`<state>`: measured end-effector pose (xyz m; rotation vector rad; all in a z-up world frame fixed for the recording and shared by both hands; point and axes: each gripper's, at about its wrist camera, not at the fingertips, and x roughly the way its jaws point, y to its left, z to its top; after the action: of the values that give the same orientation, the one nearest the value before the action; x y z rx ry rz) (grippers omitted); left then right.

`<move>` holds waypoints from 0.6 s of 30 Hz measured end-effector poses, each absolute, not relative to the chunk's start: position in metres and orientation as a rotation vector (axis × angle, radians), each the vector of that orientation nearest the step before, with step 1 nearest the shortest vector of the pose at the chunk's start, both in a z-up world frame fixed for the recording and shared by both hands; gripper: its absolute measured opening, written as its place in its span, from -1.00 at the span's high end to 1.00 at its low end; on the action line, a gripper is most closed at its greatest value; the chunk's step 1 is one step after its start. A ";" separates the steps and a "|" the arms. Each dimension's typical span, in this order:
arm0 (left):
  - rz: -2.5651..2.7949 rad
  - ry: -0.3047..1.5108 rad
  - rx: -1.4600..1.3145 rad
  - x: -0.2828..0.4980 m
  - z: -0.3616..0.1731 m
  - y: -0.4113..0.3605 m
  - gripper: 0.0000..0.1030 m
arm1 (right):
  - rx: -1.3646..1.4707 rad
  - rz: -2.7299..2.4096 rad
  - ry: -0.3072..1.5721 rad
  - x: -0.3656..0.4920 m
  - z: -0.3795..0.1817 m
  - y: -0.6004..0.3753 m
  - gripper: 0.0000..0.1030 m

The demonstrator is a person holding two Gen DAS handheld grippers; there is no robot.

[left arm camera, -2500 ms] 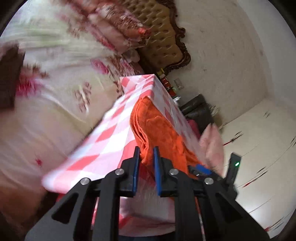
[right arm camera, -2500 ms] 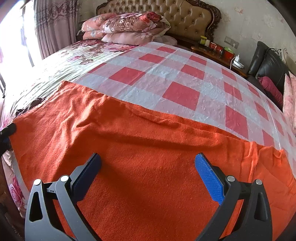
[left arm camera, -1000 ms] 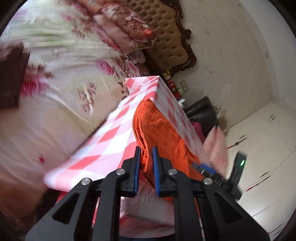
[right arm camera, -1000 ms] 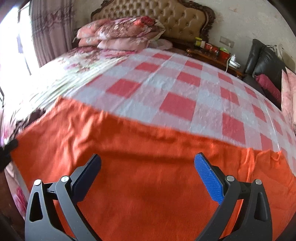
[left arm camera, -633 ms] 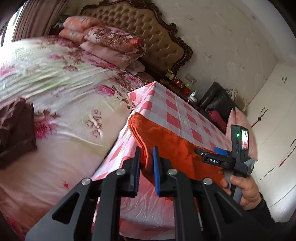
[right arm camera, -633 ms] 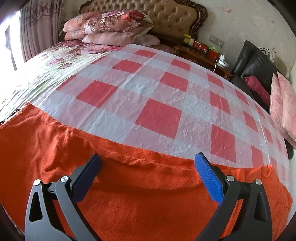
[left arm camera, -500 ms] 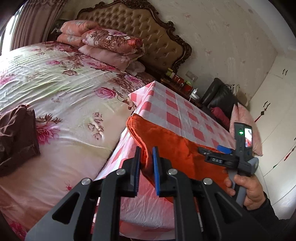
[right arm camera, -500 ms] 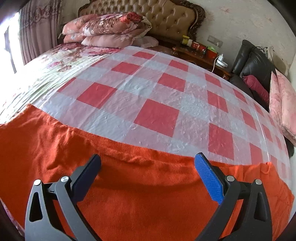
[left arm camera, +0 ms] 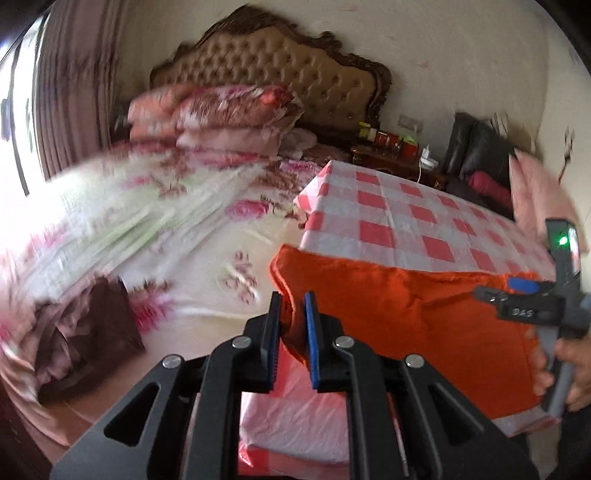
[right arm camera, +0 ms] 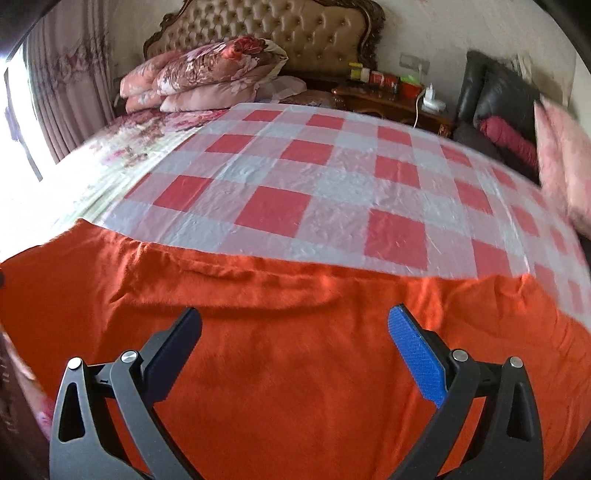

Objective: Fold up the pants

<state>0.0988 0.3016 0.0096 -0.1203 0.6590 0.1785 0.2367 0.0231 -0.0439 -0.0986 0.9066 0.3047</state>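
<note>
The orange pants (left arm camera: 406, 314) lie along the near edge of a table under a red-and-white checked cloth (left arm camera: 406, 221), and part of them hangs over the front. My left gripper (left arm camera: 291, 314) is shut on the pants' left corner. In the right wrist view the pants (right arm camera: 295, 332) fill the lower half, and my right gripper (right arm camera: 295, 328) hovers open above their middle with nothing between its fingers. The left wrist view shows that right gripper (left arm camera: 517, 291) at the pants' right end, held by a hand (left arm camera: 569, 365).
A bed with a floral cover (left arm camera: 129, 221) stands left of the table, with a dark brown garment (left arm camera: 92, 325) on it and pillows (right arm camera: 207, 74) by the tufted headboard (right arm camera: 277, 33). A nightstand with jars (right arm camera: 388, 88) and a black armchair (right arm camera: 495, 96) are behind.
My left gripper, still shut on the pants' corner, has swung to face the headboard. The pants' far edge has slid toward the table's near edge, baring more checked cloth. The right gripper stays open.
</note>
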 end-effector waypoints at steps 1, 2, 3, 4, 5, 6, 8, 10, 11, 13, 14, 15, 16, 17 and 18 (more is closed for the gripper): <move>0.167 0.649 -0.099 0.101 0.015 0.291 0.76 | -0.053 0.319 0.918 0.235 -0.041 0.011 -0.89; 0.156 0.635 -0.065 0.104 0.022 0.277 0.76 | 0.023 0.340 0.935 0.235 -0.038 -0.007 -0.89; 0.149 0.612 -0.003 0.109 0.029 0.252 0.76 | 0.079 0.356 0.944 0.235 -0.035 -0.022 -0.89; 0.138 0.593 0.045 0.112 0.033 0.232 0.76 | 0.125 0.370 0.947 0.234 -0.033 -0.035 -0.89; 0.123 0.570 0.091 0.115 0.035 0.209 0.76 | 0.203 0.404 0.955 0.232 -0.030 -0.058 -0.89; 0.101 0.545 0.145 0.117 0.034 0.180 0.76 | 0.249 0.425 0.965 0.231 -0.029 -0.071 -0.89; 0.054 0.508 0.296 0.114 0.018 0.117 0.76 | 0.347 0.476 0.997 0.227 -0.031 -0.100 -0.89; -0.046 0.488 0.450 0.100 -0.018 0.050 0.76 | 0.382 0.495 1.000 0.221 -0.032 -0.117 -0.89; -0.075 0.498 0.474 0.095 -0.031 0.034 0.76 | 0.391 0.500 1.003 0.218 -0.033 -0.123 -0.89; -0.125 0.512 0.513 0.084 -0.060 0.006 0.77 | 0.406 0.518 1.024 0.214 -0.039 -0.130 -0.89; -0.133 0.508 0.515 0.080 -0.068 0.000 0.77 | 0.408 0.528 1.033 0.212 -0.041 -0.132 -0.89; -0.129 0.499 0.513 0.077 -0.073 -0.003 0.77 | 0.398 0.533 1.039 0.210 -0.043 -0.130 -0.89; -0.121 0.492 0.504 0.075 -0.075 -0.003 0.77 | 0.395 0.540 1.041 0.210 -0.043 -0.130 -0.89; -0.117 0.485 0.483 0.073 -0.075 0.000 0.77 | 0.395 0.552 1.043 0.210 -0.044 -0.129 -0.89; -0.117 0.478 0.464 0.072 -0.074 0.003 0.77 | 0.402 0.564 1.047 0.210 -0.044 -0.127 -0.89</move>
<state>0.0721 0.0033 -0.0738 0.4643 0.4778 -0.1174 0.2101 -0.1266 -0.0444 0.4019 1.0469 0.5642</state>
